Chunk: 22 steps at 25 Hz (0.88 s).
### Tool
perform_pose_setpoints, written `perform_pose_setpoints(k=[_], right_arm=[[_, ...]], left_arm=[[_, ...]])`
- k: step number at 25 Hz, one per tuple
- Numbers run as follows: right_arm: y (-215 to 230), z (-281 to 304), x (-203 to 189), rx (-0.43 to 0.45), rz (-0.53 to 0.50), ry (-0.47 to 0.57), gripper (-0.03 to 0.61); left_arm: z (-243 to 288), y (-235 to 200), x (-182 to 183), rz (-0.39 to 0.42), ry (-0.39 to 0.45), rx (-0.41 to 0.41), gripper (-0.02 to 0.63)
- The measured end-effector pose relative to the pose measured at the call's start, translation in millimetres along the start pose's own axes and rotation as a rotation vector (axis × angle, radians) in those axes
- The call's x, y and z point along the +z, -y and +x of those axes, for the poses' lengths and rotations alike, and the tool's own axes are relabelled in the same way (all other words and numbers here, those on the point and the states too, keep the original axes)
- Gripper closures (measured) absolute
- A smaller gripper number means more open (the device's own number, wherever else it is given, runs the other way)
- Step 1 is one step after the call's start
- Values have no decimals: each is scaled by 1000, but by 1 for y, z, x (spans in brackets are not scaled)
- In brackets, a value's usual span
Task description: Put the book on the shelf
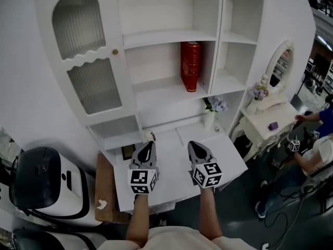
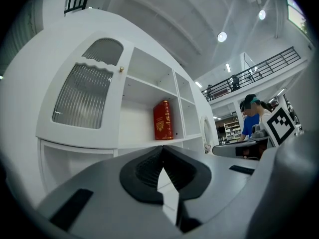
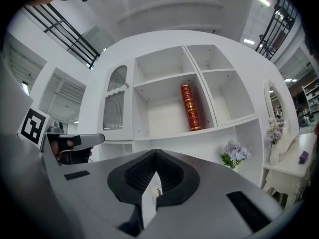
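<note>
Your left claw [image 1: 147, 149] and right claw [image 1: 196, 149] sit nearest, side by side over the white bench [image 1: 174, 168]. Each has its jaws pressed together on nothing. The left gripper view and the right gripper view both show the ribbed pads meeting, with only a sliver of white bench behind them.

Farther off, the red book [image 1: 190, 65] stands upright on the middle shelf [image 1: 156, 87] of the white cabinet. It is at the right end of its compartment, against the divider and well apart from both claws.

Judging by that, the placing step looks done and you are at the retreat. The book seems to need nothing more, since it looks upright and settled. If you move next, draw both claws back toward you, and keep the right one away from the vase of flowers [image 1: 213, 108] at the bench's far right.
</note>
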State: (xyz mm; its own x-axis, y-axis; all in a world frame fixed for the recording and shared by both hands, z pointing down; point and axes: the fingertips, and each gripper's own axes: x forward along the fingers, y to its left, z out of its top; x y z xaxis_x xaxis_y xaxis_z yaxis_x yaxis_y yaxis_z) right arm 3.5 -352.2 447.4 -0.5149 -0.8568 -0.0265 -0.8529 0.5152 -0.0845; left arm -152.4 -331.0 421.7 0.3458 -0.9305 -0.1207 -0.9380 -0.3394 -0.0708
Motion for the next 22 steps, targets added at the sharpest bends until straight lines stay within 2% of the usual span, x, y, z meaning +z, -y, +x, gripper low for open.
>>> perform_pose_setpoints(k=[22], right_arm=[[-2, -4, -5, -16, -2, -6, 552]], left_arm=[[-1, 6, -5, -3, -16, -32, 597]])
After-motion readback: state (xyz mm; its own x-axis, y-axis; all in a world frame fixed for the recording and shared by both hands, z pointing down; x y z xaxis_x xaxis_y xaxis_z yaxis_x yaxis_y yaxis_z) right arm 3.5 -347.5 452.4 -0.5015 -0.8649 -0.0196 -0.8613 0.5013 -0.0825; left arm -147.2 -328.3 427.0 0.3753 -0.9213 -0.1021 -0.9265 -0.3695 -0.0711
